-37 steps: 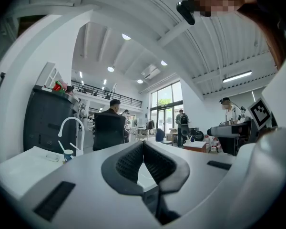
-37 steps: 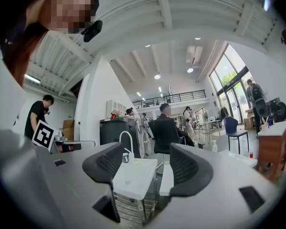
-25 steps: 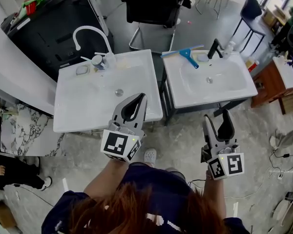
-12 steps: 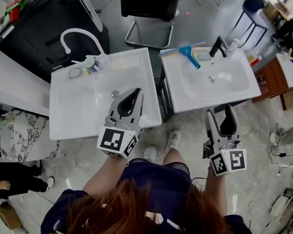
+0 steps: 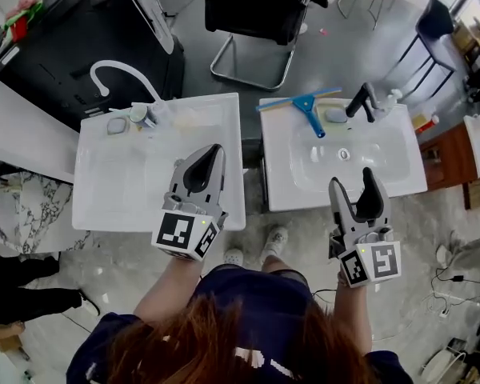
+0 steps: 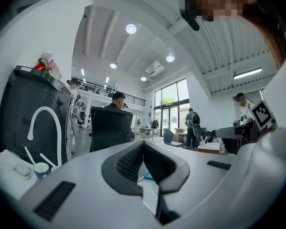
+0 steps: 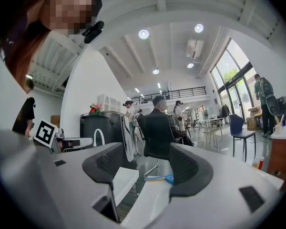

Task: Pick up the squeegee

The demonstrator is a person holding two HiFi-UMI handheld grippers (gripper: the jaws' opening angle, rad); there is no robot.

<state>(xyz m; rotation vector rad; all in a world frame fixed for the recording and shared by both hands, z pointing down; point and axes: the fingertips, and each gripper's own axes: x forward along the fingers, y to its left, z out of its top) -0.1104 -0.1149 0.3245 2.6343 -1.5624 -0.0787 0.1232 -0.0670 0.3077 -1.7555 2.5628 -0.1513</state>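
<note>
The blue-handled squeegee [image 5: 308, 106] lies on the far left rim of the right white sink [image 5: 400, 174], its blade along the back edge. My right gripper [image 5: 352, 179] hovers open over that sink's front edge, well short of the squeegee, with nothing between its fingers. In the right gripper view the squeegee [image 7: 163, 178] shows low between the open gripper [image 7: 148, 160]. My left gripper [image 5: 217, 147] is shut and empty above the right front part of the left sink [image 5: 104, 198]. In the left gripper view the gripper [image 6: 143, 145] has its pads touching.
A white curved faucet [image 5: 112, 70] and a cup [image 5: 139, 115] stand at the back of the left sink. A black faucet [image 5: 359, 100], a soap dish [image 5: 336, 116] and a bottle [image 5: 392, 98] line the right sink's back. A black office chair [image 5: 252, 6] stands beyond.
Both sinks have drawn closer beneath the grippers. The right gripper now reaches over the right sink's front edge, where before it hung short of it. Jaw states are unchanged.
</note>
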